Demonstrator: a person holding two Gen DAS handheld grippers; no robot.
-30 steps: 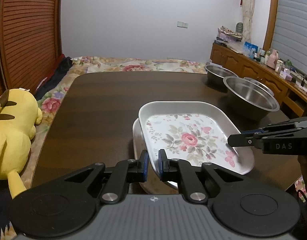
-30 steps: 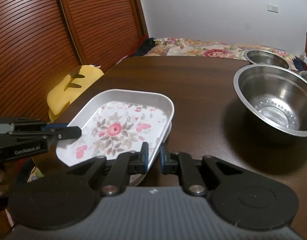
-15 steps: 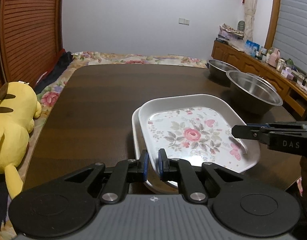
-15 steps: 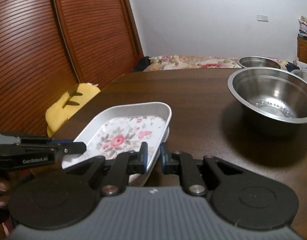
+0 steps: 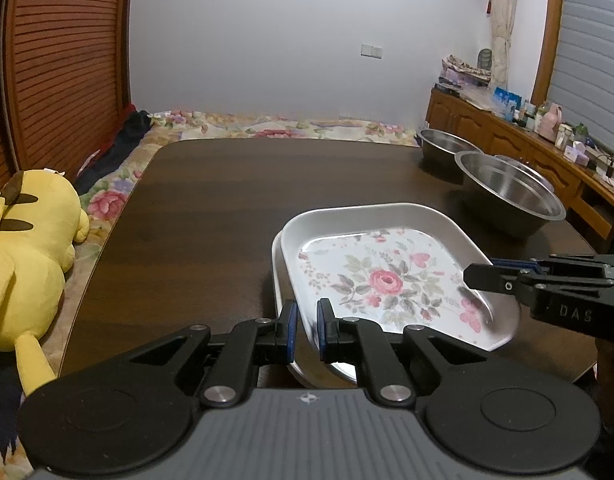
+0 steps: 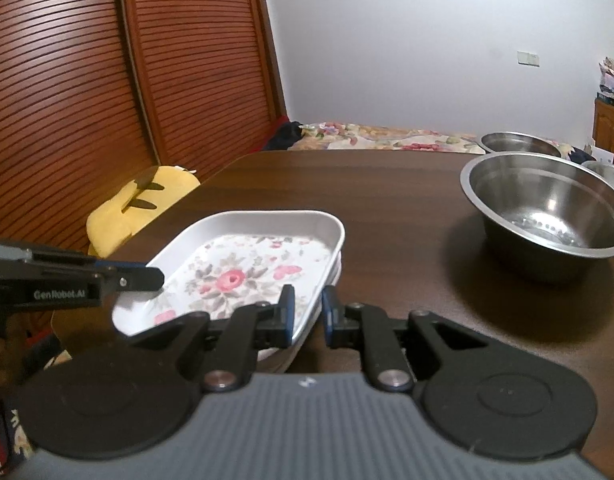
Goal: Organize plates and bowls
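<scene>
Flowered tray (image 5: 387, 280) held over a second tray on the dark table (image 5: 227, 208).

The left claw (image 5: 305, 326) pinches its near rim; the right claw (image 6: 307, 312) pinches the opposite rim, both nearly closed on it. Steel bowls (image 6: 547, 208) stand well apart; a yellow plush toy (image 5: 23, 264) lies beside the table.

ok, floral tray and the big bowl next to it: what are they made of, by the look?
Floral tray: probably thin enamelled or painted metal, possibly melamine. Glossy white rim, printed rose pattern, thin rolled edge. It sits on a second similar tray.
Big bowl: stainless steel, almost certainly. Bare grey metal with a mirror-like inside that reflects light.
</scene>
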